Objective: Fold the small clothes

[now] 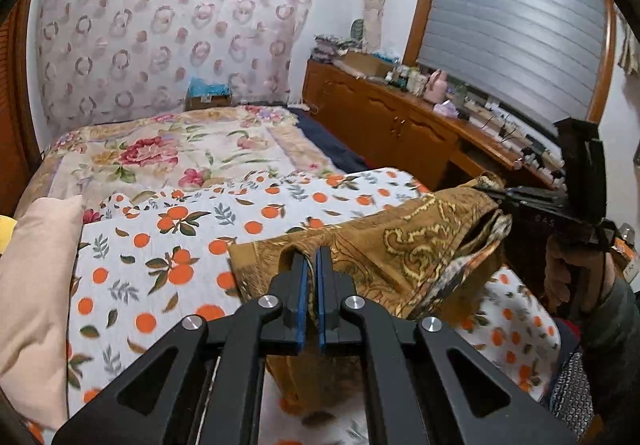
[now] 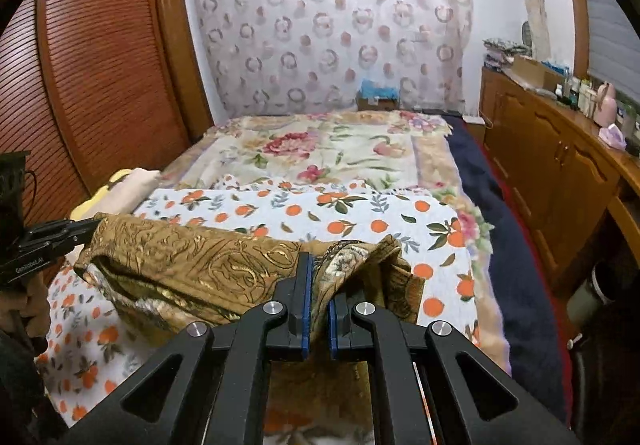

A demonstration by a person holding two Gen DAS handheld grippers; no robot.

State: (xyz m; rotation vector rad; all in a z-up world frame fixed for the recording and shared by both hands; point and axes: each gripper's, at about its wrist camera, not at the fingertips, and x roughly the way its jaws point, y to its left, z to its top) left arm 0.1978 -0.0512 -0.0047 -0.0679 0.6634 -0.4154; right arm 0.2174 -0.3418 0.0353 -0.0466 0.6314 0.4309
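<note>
Two grippers share one garment [image 1: 400,245] here: a small brown piece with a gold scroll pattern, held up over the near end of the bed above the orange-print sheet [image 1: 168,229]. The left gripper [image 1: 312,265] is clenched on a bunched fold of the cloth at one end, its blue pads almost meeting with fabric pinched between them, and the right gripper [image 2: 318,285] is clamped in the same way on the other end, where a paler lining shows. Between the two grips the cloth sags in a loose span, its far edge lying on or just above the sheet and its near part hanging below the fingers. In the left wrist view a gloved hand [image 1: 576,277] carries the other tool at the right edge of the picture. As to progress, the fold looks barely begun: the garment is picked up and stretched between the hands, but no crease is set, no half lies neatly over the other, and the edges are rumpled. No finished pile of folded small clothes shows near it. What remains is to lay it flat, double it over and smooth it.
</note>
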